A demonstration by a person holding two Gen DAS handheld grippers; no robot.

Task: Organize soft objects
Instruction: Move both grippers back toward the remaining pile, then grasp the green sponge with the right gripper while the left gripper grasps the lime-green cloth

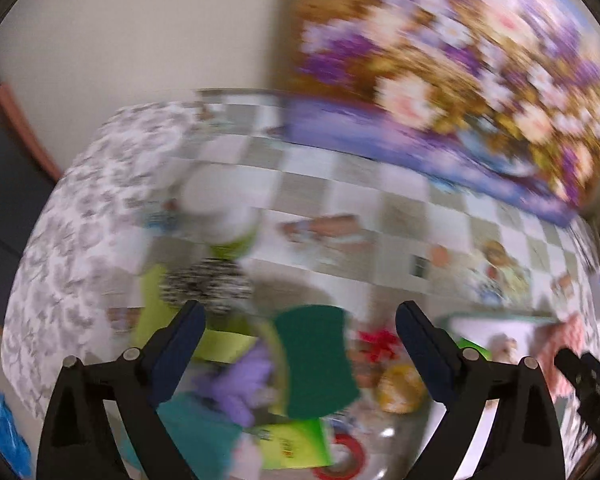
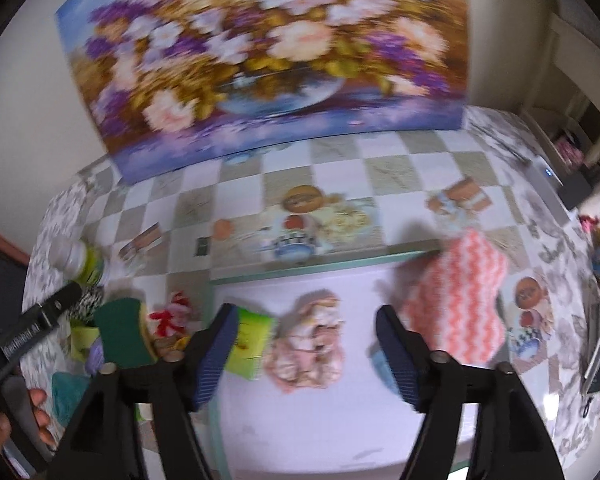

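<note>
Both views are blurred. My left gripper point(image 1: 300, 316) is open above a pile of soft things: a dark green sponge point(image 1: 320, 364), a purple cloth point(image 1: 240, 380), a teal cloth point(image 1: 196, 432) and a black-and-white scrubber point(image 1: 208, 280). My right gripper point(image 2: 304, 320) is open and empty over a white tray point(image 2: 340, 420). On the tray lie a pink plush toy point(image 2: 312, 344), a coral zigzag cloth point(image 2: 460, 304), a green sponge pack point(image 2: 252, 340) and a light blue item point(image 2: 382, 364). The green sponge also shows in the right wrist view point(image 2: 124, 332).
A flower painting point(image 2: 268, 52) leans against the wall at the back of the checked tablecloth point(image 2: 340, 160). A white and green bottle point(image 1: 224, 208) lies near the pile. A red tape roll point(image 1: 344, 456), a yellow ball point(image 1: 400, 388) and a red bow point(image 1: 380, 340) lie nearby.
</note>
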